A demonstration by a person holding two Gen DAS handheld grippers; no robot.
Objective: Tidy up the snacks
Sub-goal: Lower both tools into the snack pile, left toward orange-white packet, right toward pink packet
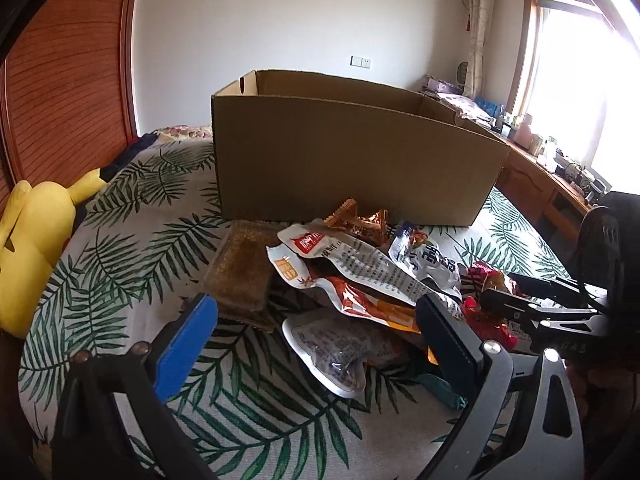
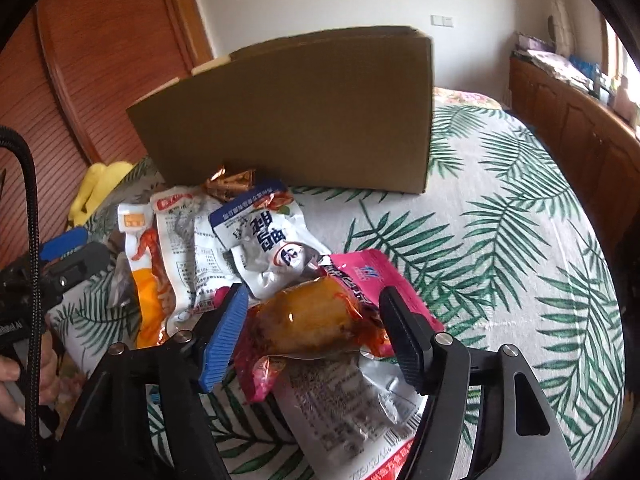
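- The right gripper [image 2: 312, 340] hangs spread wide at lower centre of the right wrist view, its blue ribbed pad and black pad flanking a clear crinkly packet holding an orange-yellow bun-like snack [image 2: 316, 320]; neither pad visibly touches it, so nothing is gripped.
- That packet probably handles light and soft: puffy film, likely slippery, contents easily crushed. A gentle pinch across its plump middle seems safer than tugging a sealed edge.
- It lies on top of the heap, over a pink foil pouch [image 2: 372, 276] and a silvery printed sachet [image 2: 344, 396], at centre-bottom of the frame.
- The left gripper [image 1: 316, 332], at the bottom of the left wrist view, is also spread apart and empty above a translucent vacuum pouch of dark pieces [image 1: 336, 352].
- The pile of assorted glossy snack packets [image 1: 360, 272] sits mid-frame on the palm-leaf patterned bedspread [image 1: 120, 248], just in front of the open brown cardboard box [image 1: 352, 160].
- A yellow plush toy [image 1: 28, 248] rests at the left edge.
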